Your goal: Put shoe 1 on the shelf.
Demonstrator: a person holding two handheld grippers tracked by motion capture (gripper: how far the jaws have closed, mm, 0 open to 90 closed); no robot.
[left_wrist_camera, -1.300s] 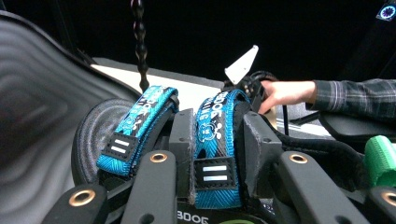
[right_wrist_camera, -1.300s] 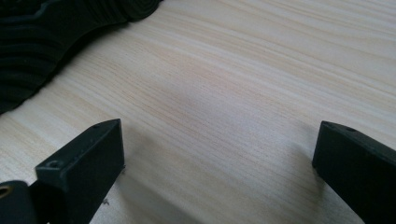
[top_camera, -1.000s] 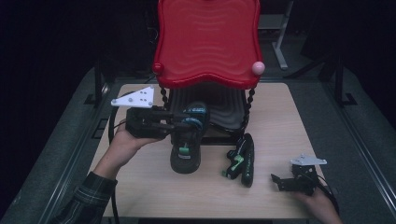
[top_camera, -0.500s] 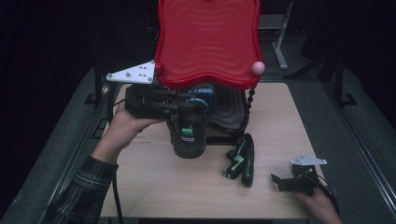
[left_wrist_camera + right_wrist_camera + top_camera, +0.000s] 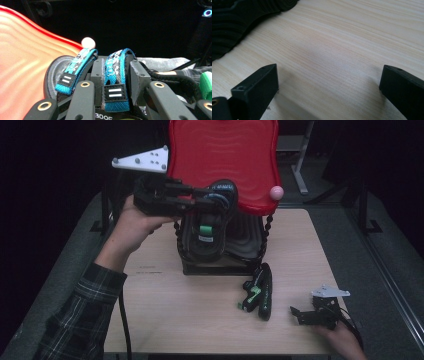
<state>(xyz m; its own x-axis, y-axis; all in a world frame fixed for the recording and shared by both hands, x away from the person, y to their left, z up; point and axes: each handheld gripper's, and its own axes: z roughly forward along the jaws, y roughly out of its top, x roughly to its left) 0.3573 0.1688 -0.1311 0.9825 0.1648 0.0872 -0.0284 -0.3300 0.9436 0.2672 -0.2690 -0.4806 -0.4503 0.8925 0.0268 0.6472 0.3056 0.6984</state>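
A wooden table (image 5: 165, 320) fills the lower centre of the high view, with a red two-tier rack (image 5: 220, 160) standing at its far edge, top centre. Left of centre, the left gripper (image 5: 210, 202) holds a black sandal (image 5: 207, 227) raised off the table in front of the rack's lower shelf, jaws clamped on its blue strap (image 5: 116, 75). A second sandal (image 5: 260, 290) lies on its side on the table, lower right of centre. At the lower right corner, the right gripper (image 5: 295, 312) rests on the tabletop, jaws wide apart and empty.
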